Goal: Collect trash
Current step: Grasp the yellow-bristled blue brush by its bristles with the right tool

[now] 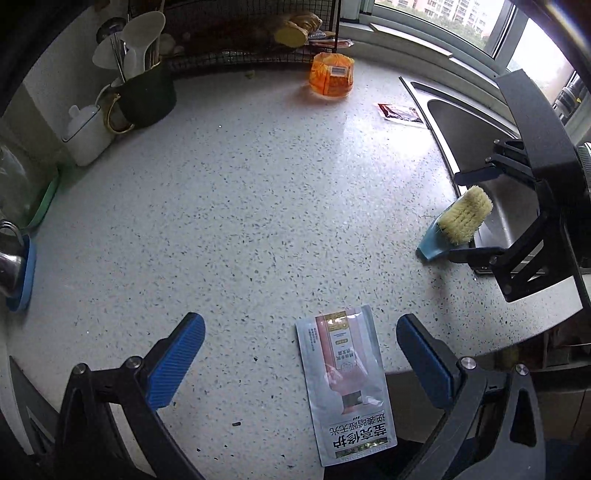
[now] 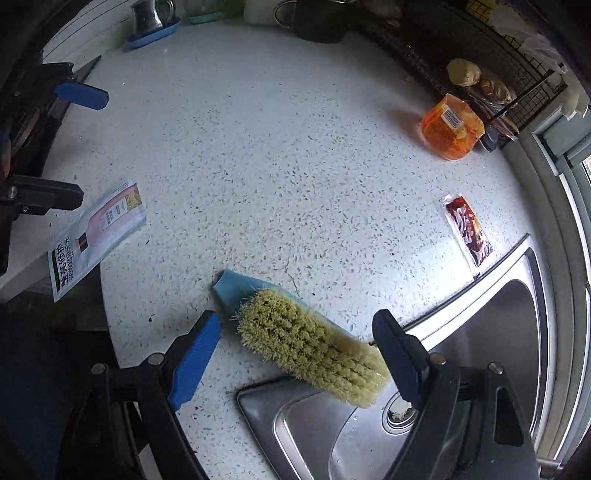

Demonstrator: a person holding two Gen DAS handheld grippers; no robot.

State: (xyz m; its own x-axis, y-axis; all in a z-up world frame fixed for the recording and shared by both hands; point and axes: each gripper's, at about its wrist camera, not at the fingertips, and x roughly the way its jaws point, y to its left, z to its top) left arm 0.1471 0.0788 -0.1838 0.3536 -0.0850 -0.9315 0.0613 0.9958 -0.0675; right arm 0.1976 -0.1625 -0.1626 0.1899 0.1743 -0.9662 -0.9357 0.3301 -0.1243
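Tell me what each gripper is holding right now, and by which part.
Nothing is held. The left gripper is open over the pouch; the right gripper is open around the brush, fingers not touching it.

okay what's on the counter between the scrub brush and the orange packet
Nothing: in the right wrist view, only bare speckled counter lies between the scrub brush and the orange packet.

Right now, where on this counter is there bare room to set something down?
The widest bare patch is the middle of the countertop, bordered by the orange packet, the scrub brush and the silver pouch. It is crowded along the back by the wire rack and utensil holder, and near the sink with the red sachet.
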